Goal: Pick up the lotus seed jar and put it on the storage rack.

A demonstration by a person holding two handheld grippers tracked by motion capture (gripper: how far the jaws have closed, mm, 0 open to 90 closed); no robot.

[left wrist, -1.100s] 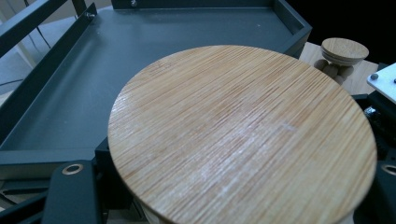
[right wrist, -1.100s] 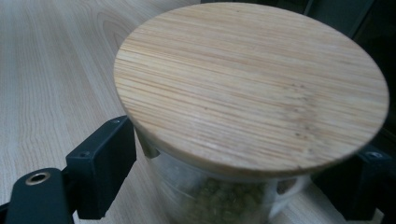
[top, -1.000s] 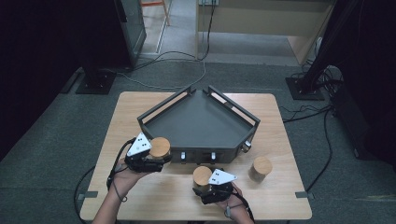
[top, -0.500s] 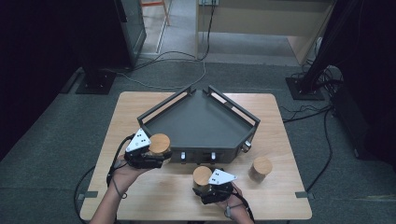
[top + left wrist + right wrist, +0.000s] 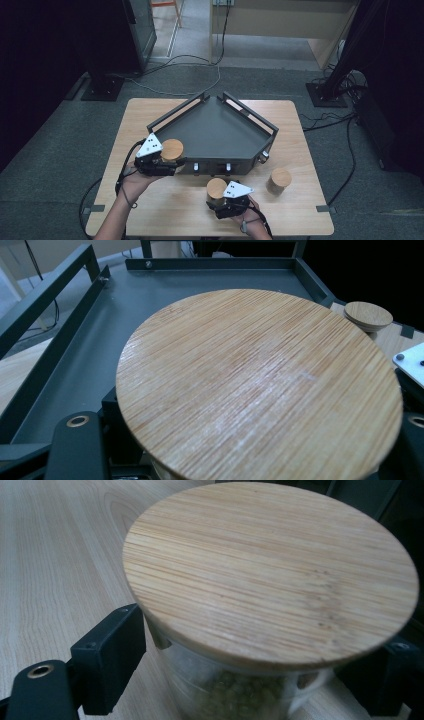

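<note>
The left gripper (image 5: 167, 162) was closed on a bamboo-lidded jar (image 5: 260, 385) at the near-left wall of the dark metal tray (image 5: 215, 132); the right gripper (image 5: 220, 204) clamped a second glass jar (image 5: 235, 685) of green beans on the table (image 5: 300, 215); a third jar (image 5: 279, 181) stood apart. Judged rigid, smooth, breakable; grip the glass body below the lid.

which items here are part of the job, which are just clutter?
In the job:
- left gripper, shut on left jar
- right gripper, shut on right jar
- third jar, standing free on the table
- grey tray

Lying about:
- floor cables
- black stand base
</note>
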